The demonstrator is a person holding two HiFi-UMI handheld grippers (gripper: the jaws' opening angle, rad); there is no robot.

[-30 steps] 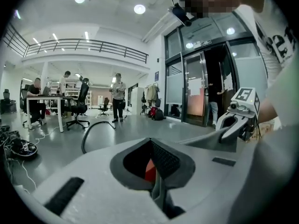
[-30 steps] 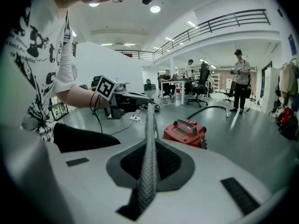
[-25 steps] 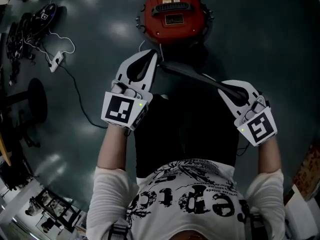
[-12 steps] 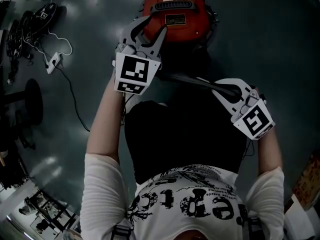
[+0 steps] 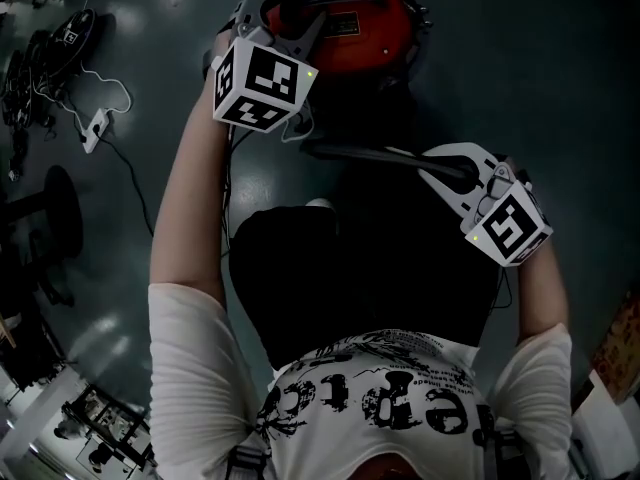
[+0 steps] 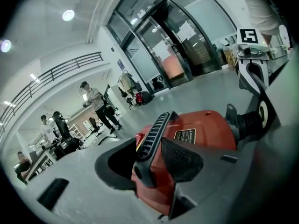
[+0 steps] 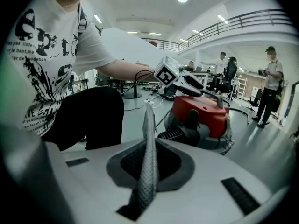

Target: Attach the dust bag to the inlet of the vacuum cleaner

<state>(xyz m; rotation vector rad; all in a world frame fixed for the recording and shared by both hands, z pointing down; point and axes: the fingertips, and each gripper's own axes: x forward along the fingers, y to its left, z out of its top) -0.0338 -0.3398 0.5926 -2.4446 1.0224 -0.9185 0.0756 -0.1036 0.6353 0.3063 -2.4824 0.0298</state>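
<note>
The red vacuum cleaner [image 5: 350, 23] stands on the floor ahead of me. My left gripper [image 5: 290, 6] is over its top, jaws opening. In the left gripper view the black ribbed handle [image 6: 153, 134] lies between the jaws of the left gripper [image 6: 152, 164], and the pads do not press on it. My right gripper [image 5: 432, 173] is shut on the dust bag [image 5: 350, 153], a thin dark sheet that reaches left in front of my knees. In the right gripper view its grey edge [image 7: 148, 143] stands upright in the right gripper [image 7: 148, 171], with the vacuum cleaner [image 7: 201, 111] and its black hose socket [image 7: 175, 134] beyond.
A white power strip [image 5: 93, 123] with cables lies on the floor at the left, near a round black base [image 5: 60, 198]. Several people [image 6: 96, 104] stand far back in the hall. My dark-trousered knees [image 5: 360, 268] fill the space below the grippers.
The left gripper left the bag's end, moved forward to the vacuum's top, rolled, and opened around the handle. The right gripper, still holding the bag, sank a little.
</note>
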